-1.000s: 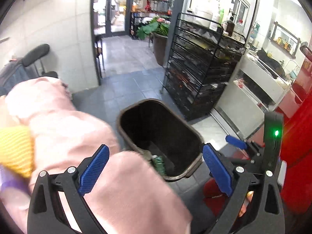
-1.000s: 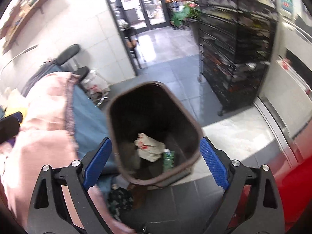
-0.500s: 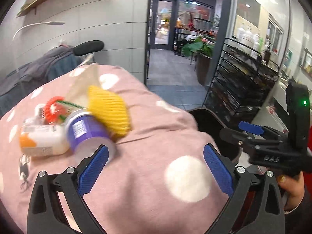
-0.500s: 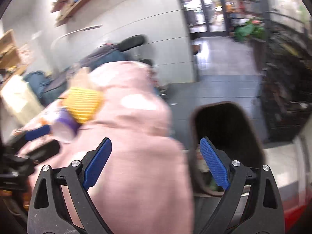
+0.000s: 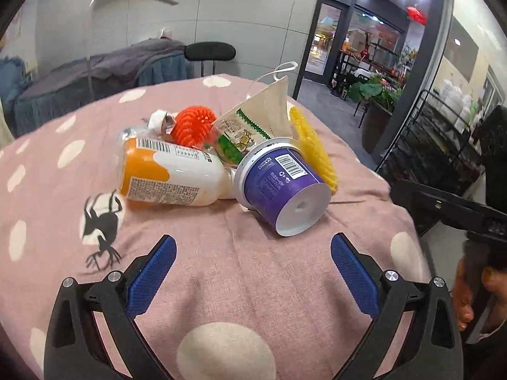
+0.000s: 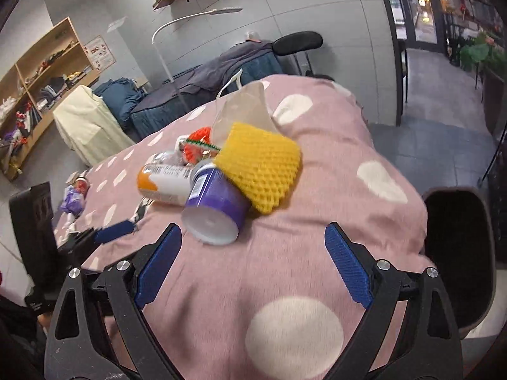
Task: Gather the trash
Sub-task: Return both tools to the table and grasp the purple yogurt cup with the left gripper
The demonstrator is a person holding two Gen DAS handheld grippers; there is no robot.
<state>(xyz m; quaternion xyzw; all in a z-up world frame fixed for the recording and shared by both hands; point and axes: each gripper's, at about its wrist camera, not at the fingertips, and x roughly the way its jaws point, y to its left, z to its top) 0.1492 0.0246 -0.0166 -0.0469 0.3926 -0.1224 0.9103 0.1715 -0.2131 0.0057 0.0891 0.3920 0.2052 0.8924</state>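
A small heap of trash lies on a pink blanket with white dots (image 5: 253,285). From the left wrist view you can see a purple tub (image 5: 280,190) on its side with its white bottom facing the camera, and a white and orange bottle (image 5: 168,174) lying touching it at 9 o'clock. Behind them sit a spiky orange ball (image 5: 194,125), a green and white packet (image 5: 253,125) and a yellow foam net (image 5: 312,148).

The left gripper (image 5: 252,277) is spread wide with nothing between its blue pads; the tub is near, at 12 o'clock from it. At 3 o'clock a hand (image 5: 469,294) grips a black tool, cut off by the edge.

Only the right wrist view shows the dark trash bin (image 6: 459,253), on the floor at 3 o'clock beside the blanket; its inside is too dark to see. Here the foam net (image 6: 263,167) leans on the tub (image 6: 215,209) and hides much of the packet. The right gripper (image 6: 252,269) is also wide open and empty. At 9 o'clock, more small trash (image 6: 74,194) lies far off, too blurry to name.
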